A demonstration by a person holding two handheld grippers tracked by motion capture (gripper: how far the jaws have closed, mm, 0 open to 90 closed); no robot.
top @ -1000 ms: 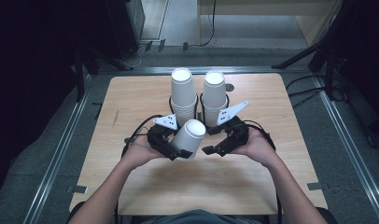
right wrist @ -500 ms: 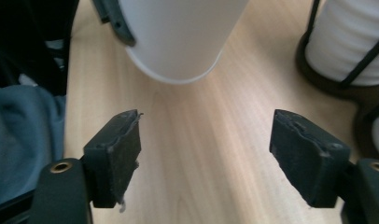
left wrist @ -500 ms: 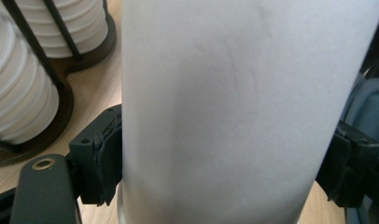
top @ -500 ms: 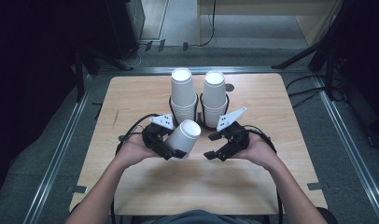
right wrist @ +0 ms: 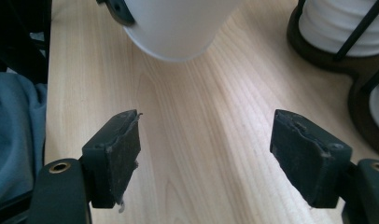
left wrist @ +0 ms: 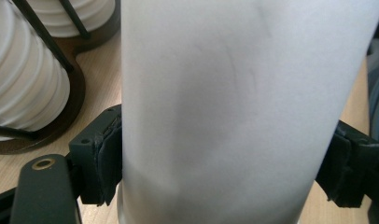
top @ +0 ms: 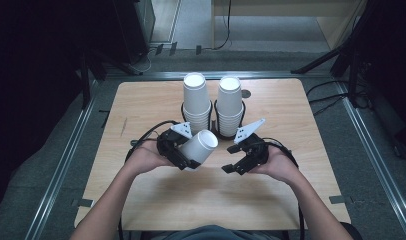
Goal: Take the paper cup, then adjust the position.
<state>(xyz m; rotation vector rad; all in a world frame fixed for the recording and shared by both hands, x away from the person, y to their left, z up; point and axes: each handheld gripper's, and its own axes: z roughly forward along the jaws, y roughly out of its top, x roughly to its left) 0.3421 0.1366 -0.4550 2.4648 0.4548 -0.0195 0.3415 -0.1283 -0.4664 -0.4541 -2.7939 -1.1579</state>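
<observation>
High view: left gripper (top: 187, 159) was clamped on a single white paper cup (top: 199, 146), held tipped over near the middle of the wooden table (top: 141, 100). Cup's long axis ran diagonally, closed base up and away toward the right, open end down by the gripper. It sat just in front of two stacks of upside-down cups, left stack (top: 196, 101) and right stack (top: 229, 105), both standing in a black wire holder (top: 214, 112) at the far centre of the table. Left hand (top: 146, 159) wrapped the gripper body, forearm coming in from the bottom edge, angled inward. Right gripper (top: 232, 168) was near the cup, apart from it, jaws spread and holding nothing, pointed left toward the cup. Right hand (top: 278, 162) mirrored the left, forearm angled in from bottom right.

Left gripper view: cup (left wrist: 234, 107) stood across the frame top to bottom. Both jaws pressed against its wall, one on each side, so a firm grip about a cup's width open. Ribbed cup stack (left wrist: 24, 88) and the holder's dark base (left wrist: 71, 107) were at left, on the table.

Right gripper view: jaws wide apart, bare wood (right wrist: 201, 140) between them. Cup's rounded end (right wrist: 178, 28) hung at the top, clear of the jaws. Holder base with a stack (right wrist: 337, 28) at upper right.
</observation>
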